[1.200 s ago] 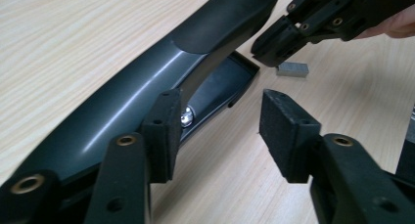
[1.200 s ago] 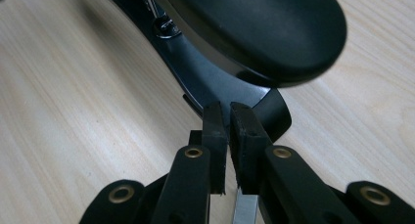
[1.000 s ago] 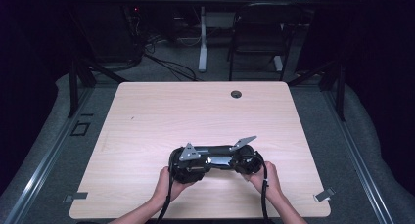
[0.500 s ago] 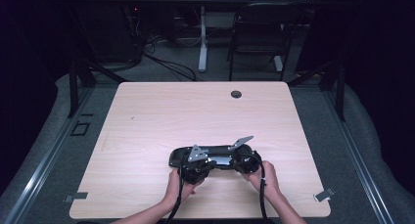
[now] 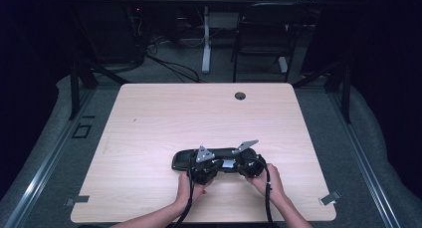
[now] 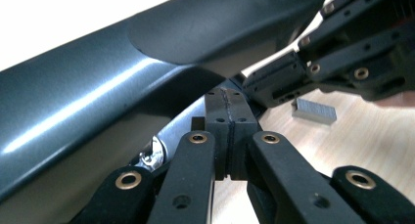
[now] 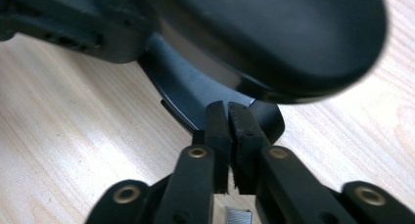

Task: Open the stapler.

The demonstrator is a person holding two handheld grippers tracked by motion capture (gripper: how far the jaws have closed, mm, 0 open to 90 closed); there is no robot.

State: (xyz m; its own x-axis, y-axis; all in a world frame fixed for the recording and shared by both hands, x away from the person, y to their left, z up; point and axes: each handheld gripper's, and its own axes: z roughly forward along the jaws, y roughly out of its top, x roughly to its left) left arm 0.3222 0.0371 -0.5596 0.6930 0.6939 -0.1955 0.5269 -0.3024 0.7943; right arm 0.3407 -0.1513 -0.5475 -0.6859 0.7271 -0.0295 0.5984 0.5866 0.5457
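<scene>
Both hands slid right — left claw (image 6: 228,131), right claw (image 7: 228,136) pressed together, seemingly against stapler (image 5: 209,156).

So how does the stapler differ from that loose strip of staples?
The stapler is large, glossy and black; the staple strip is small, grey and ridged. The stapler sits at the tips of the left gripper and right gripper; the strip lies apart on the table.

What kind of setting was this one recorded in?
Probably a lab or office workroom set up for recording: a bare wooden desk with a cable grommet, a dark chair behind it, and loose cables on the grey carpeted floor.
</scene>
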